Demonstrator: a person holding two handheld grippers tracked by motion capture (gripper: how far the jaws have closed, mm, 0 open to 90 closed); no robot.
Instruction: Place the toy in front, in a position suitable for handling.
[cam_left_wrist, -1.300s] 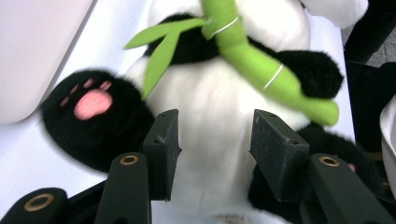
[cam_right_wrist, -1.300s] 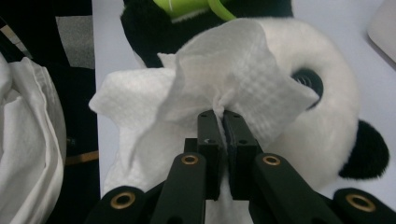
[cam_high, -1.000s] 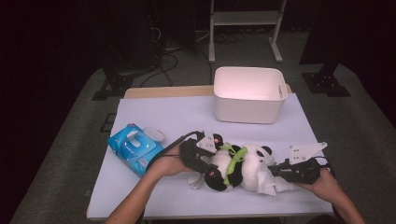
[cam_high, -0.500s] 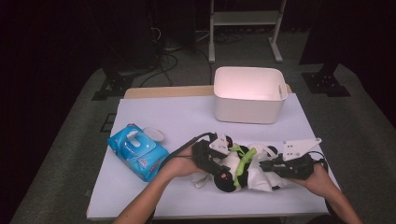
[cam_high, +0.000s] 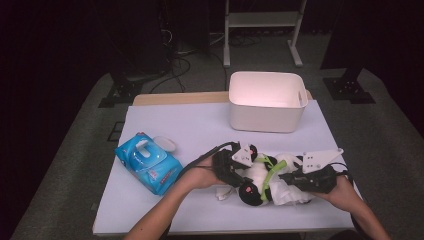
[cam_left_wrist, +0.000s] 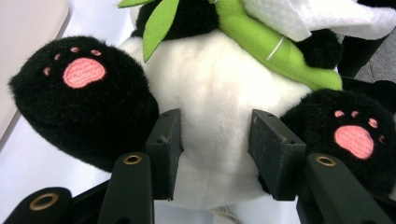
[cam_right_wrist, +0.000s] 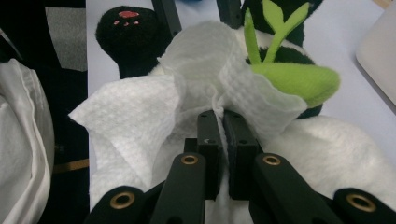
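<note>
A black-and-white panda plush with a green bamboo sprig lies near the table's front edge. My left gripper comes in from the left. Its jaws press into the white belly between the two black feet with pink pads. From the right, my right gripper is shut on a crumpled white wipe, which lies on the plush beside the bamboo sprig. The wipe shows at the top of the left gripper view.
A blue pack of wipes lies at the left, with a small white oval thing beside it. An empty white bin stands at the back. There is bare table between the pack and the bin.
My left gripper and the panda have shifted a little to the right, toward the right gripper. The right gripper has stayed about where it was, still holding the wipe.
</note>
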